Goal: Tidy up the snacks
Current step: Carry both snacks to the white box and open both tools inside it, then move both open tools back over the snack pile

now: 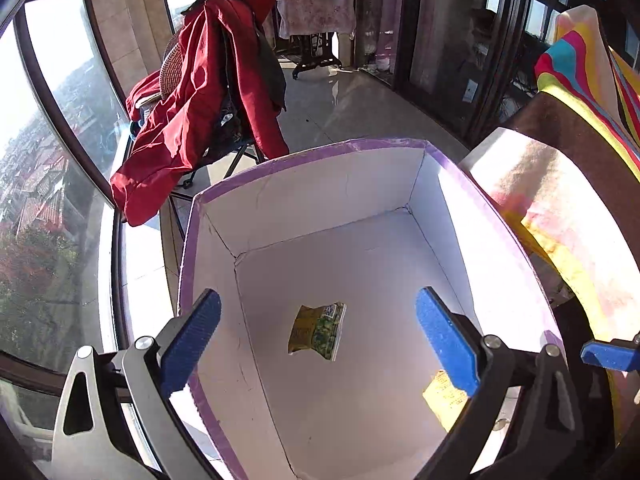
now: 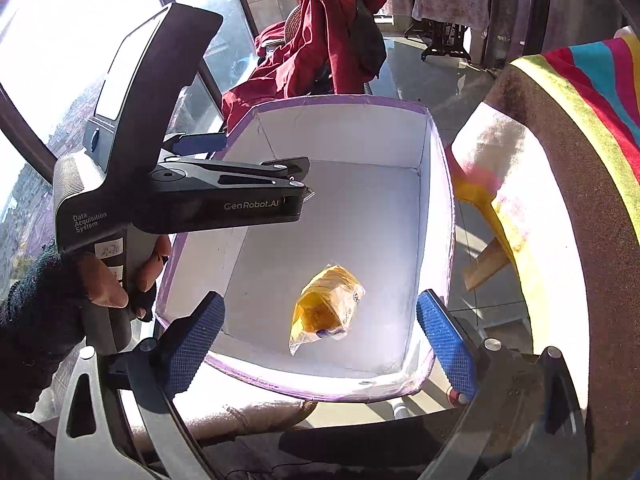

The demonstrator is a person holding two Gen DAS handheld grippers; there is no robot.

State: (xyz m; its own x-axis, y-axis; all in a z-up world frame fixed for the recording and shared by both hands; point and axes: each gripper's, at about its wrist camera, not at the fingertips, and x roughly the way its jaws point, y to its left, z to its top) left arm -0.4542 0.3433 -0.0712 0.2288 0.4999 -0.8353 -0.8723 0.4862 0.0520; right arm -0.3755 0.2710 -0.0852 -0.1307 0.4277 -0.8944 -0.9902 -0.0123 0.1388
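Snacks are in the box (image 2: 434,208): orange packet (image 2: 326,306) near the front edge, green packet (image 1: 318,332) mid-floor. Both grippers, left (image 1: 318,334) and right (image 2: 320,330), hang over it, fingers released, nothing gripped. Judgement: lift straight up, clear the rim, then fetch more.

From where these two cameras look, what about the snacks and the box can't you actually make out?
- Green snack packet, left wrist view: print too small to read; whether it is falling or lying in the box is unclear.
- Yellow packet, right wrist view: glare hides its contents; in the left view a blue finger pad covers part of it.
- Box outside: hidden in both views.
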